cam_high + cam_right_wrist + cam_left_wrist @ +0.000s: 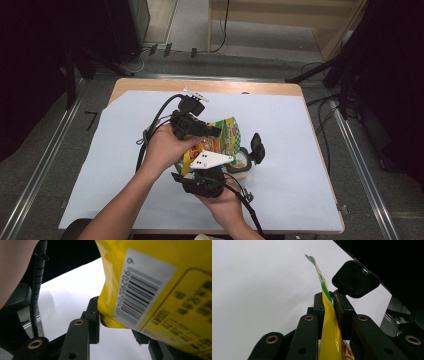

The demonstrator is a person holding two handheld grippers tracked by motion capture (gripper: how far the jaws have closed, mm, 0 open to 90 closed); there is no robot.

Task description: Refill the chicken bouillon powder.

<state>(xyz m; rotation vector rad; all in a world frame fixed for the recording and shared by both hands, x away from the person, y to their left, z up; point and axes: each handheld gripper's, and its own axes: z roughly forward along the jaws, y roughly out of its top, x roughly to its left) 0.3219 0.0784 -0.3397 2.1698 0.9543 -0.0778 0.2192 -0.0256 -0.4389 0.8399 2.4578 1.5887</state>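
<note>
high view: yellow snack bag (220, 140) at frame centre on the white sheet (300, 150), between left gripper (212, 131) and right gripper (200, 172) | left gripper view: jaws clamped together on the bag's edge (329, 325); it rises up the middle | right gripper view: barcode side of the bag (155, 287) in the upper right; its lower corner sits between the jaws; I cannot tell if they press it

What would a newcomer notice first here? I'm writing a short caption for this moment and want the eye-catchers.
The bright yellow snack bag at the middle of the white-covered table, held up between two hand-held grippers. The left gripper is clamped on the bag's thin edge, while the right gripper has its jaws around the barcode corner. Just right of the bag sits a small round cup with a black jaw pad above it.
</note>
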